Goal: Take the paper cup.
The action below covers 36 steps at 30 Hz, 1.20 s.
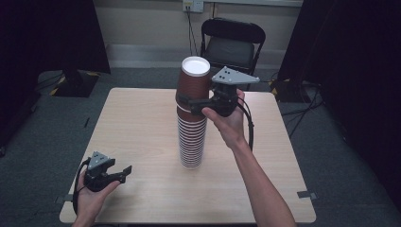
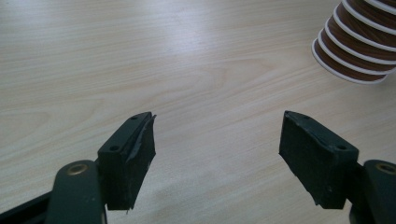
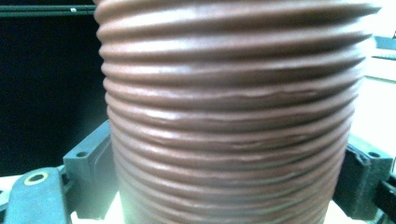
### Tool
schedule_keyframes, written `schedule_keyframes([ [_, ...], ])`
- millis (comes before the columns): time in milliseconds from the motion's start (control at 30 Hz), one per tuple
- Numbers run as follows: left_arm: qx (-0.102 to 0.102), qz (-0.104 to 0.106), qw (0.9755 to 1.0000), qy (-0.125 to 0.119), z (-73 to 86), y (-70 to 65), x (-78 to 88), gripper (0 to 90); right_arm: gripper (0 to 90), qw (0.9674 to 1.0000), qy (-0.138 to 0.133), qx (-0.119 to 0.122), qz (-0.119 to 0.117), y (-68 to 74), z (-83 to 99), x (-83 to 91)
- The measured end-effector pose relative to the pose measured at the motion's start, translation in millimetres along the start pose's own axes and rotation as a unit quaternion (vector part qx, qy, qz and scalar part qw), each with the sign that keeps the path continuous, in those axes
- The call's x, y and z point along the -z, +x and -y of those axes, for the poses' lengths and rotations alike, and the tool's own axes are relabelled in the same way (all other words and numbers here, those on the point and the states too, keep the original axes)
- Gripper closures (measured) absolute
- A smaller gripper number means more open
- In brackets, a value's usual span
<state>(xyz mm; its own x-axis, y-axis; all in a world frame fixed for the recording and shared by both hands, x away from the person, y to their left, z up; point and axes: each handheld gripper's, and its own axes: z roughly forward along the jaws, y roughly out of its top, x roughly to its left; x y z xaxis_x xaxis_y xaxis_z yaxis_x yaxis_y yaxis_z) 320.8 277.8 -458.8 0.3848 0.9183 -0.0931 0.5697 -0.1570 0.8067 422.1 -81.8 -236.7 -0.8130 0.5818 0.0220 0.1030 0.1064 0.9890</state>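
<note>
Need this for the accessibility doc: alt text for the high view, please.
The right gripper clasps the top brown paper cup of a tall upside-down stack of cups standing on a light wooden table. The left gripper rests open near the table's front left corner. A black folding chair stands beyond the table.

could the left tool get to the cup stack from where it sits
Probably yes: the left tool is open and empty, with bare table between it and the cup stack. The right tool grips only the top cup.
</note>
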Motion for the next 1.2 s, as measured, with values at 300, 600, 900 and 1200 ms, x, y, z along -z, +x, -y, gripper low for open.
schedule_keyframes([
  [300, 0.001, 0.001, 1.0, 0.0, 0.1, -0.2, 0.3, 26.7, 12.5, 0.9999, -0.011, 0.0, -0.001, 1.9, -8.6, 1.5],
  [600, -0.001, 0.001, 1.0, 0.003, 0.4, -1.2, -1.4, 26.7, 12.7, 0.9996, -0.028, 0.0, -0.001, 1.9, -21.9, 4.5],
  [900, 0.0, 0.003, 1.0, 0.002, 0.5, -1.3, -1.3, 26.6, 13.2, 0.9987, -0.051, -0.001, 0.0, 2.8, -36.8, 8.5],
  [1200, -0.001, 0.002, 1.0, 0.004, 0.5, -0.2, -0.9, 26.7, 13.4, 0.9978, -0.065, -0.003, -0.007, 3.0, -52.3, 14.7],
])
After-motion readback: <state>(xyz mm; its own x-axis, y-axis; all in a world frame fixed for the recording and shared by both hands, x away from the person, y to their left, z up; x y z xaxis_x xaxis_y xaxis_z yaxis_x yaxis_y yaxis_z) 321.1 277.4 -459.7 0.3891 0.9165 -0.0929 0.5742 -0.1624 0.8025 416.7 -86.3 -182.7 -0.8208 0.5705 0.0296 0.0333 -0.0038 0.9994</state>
